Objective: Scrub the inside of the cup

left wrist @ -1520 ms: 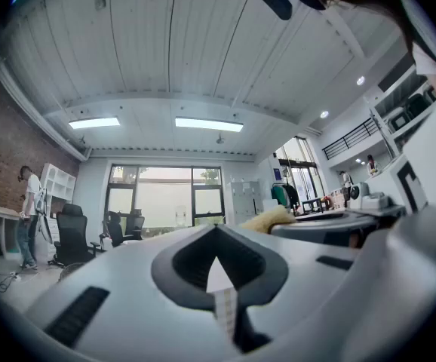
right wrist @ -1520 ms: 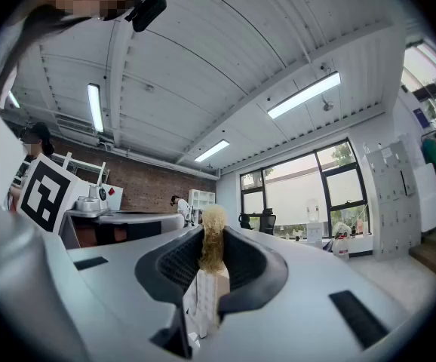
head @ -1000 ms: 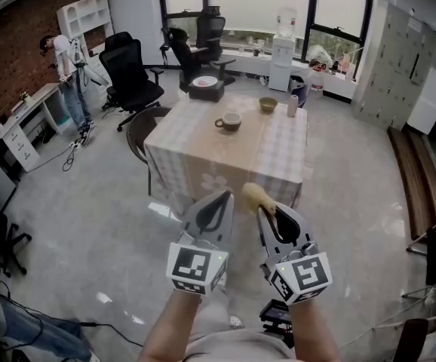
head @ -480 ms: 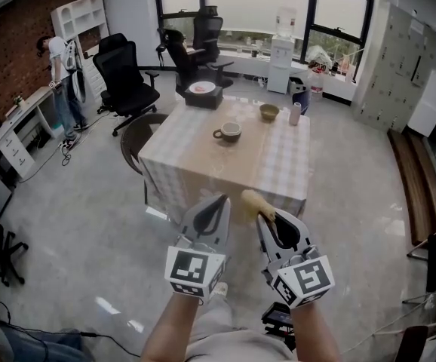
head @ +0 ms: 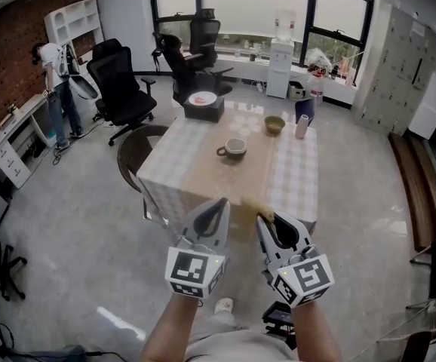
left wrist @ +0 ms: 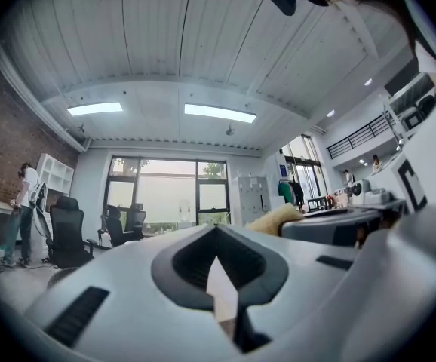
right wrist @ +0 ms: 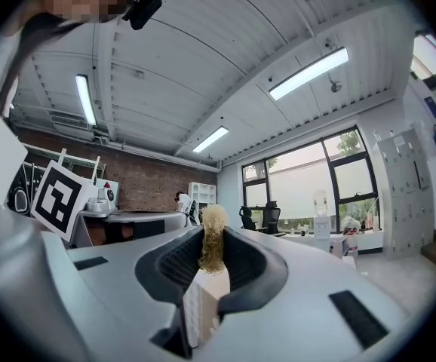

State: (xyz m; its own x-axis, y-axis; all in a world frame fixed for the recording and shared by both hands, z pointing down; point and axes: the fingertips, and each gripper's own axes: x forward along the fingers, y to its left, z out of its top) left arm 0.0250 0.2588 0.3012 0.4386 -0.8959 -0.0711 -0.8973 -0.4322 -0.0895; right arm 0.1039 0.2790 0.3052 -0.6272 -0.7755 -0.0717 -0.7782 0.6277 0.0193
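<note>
Checked cloth covers the table, and the cup stands upright near its middle, well ahead of the left tool, which is closed on nothing, and the right tool, which pinches a fuzzy yellow brush by its handle. The likely risk is that the brush shoves or tips the unsteadied cup, perhaps toward the bowl and what seems a slim bottle behind. Count: one cup, one bowl, one bottle, one plate on one black box, one brush, two tools.
</note>
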